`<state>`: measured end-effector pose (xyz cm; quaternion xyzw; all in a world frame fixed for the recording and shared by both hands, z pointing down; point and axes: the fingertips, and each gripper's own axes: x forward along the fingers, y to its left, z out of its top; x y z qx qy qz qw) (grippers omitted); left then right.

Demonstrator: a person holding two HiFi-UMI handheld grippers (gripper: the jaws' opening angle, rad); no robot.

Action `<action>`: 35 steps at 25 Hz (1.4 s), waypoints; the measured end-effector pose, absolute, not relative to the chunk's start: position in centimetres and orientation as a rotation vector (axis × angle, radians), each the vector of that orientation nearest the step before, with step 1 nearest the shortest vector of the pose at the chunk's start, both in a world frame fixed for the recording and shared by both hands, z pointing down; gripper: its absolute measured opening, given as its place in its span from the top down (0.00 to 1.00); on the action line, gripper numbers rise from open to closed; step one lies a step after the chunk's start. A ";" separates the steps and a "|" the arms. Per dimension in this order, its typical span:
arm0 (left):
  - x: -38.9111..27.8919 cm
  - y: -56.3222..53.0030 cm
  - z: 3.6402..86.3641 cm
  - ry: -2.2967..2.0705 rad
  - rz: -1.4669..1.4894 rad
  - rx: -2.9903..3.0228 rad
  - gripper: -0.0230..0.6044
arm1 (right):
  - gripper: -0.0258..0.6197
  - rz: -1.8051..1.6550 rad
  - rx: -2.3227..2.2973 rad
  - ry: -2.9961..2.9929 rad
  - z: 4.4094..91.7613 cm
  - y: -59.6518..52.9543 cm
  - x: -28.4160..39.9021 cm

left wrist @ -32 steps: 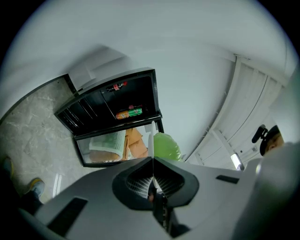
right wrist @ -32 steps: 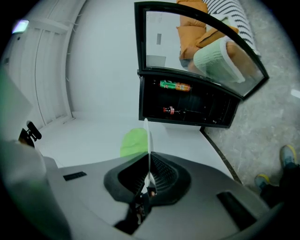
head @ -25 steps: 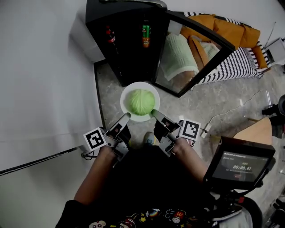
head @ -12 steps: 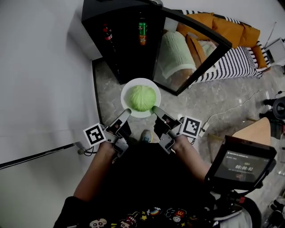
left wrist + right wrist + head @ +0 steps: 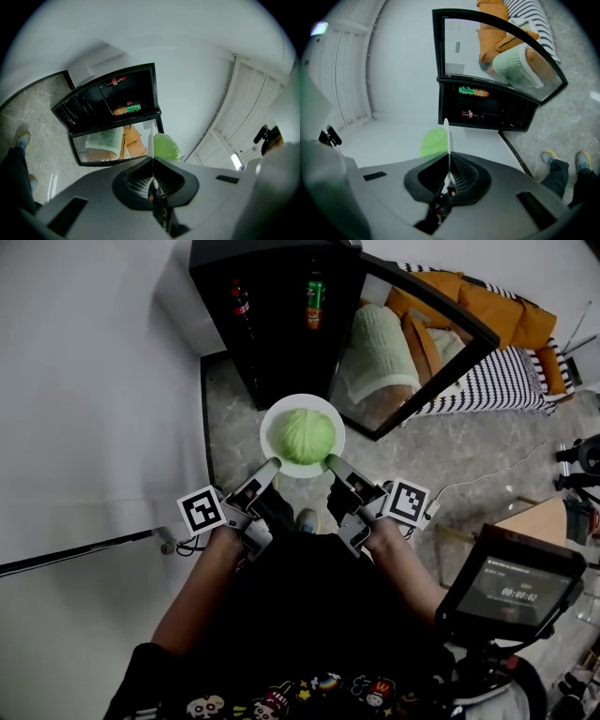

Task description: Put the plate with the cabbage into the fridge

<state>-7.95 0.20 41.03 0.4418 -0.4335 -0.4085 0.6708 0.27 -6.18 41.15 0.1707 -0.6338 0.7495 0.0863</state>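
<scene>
Pinching near rim of round white plate (image 5: 278, 417): left gripper (image 5: 271, 466), right gripper (image 5: 330, 461); only head view shows round green cabbage (image 5: 304, 435) centred.

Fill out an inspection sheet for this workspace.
Surface: speckled grey floor; no table in view.
Job's things: white plate carrying the cabbage, held in front of the black fridge; its glass door is open; red-capped bottle and green bottle inside.
Clutter: nothing seen.
Tongs: left tongs and right tongs each shut on the plate's rim.
Cables: white cable on the floor, right.
Surroundings: white wall left; striped sofa, orange cushions; screen.
</scene>
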 end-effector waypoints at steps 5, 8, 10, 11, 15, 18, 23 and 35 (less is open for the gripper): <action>-7.9 0.2 40.6 -0.983 -0.928 1.017 0.95 | 0.93 2.211 0.490 -1.922 40.7 -6.3 0.2; -8.0 0.0 40.5 -0.988 -0.928 1.031 0.95 | 0.93 2.211 0.488 -1.932 40.7 -6.4 0.2; -8.0 0.1 40.6 -0.986 -0.929 1.032 0.95 | 0.93 2.212 0.491 -1.931 40.8 -6.4 0.2; -8.0 0.1 40.7 -0.984 -0.929 1.032 0.95 | 0.93 2.211 0.493 -1.930 40.8 -6.4 0.2; -8.0 -0.1 40.3 -0.980 -0.932 1.042 0.95 | 0.93 2.214 0.494 -1.935 40.5 -6.4 0.2; -8.0 0.0 40.1 -0.982 -0.932 1.041 0.95 | 0.93 2.220 0.493 -1.933 40.4 -6.3 0.2; -8.0 0.1 40.2 -0.986 -0.927 1.037 0.95 | 0.93 2.220 0.495 -1.922 40.5 -6.2 0.2; -7.9 -0.1 40.3 -0.977 -0.914 1.045 0.95 | 0.93 2.238 0.490 -1.921 40.8 -6.2 0.3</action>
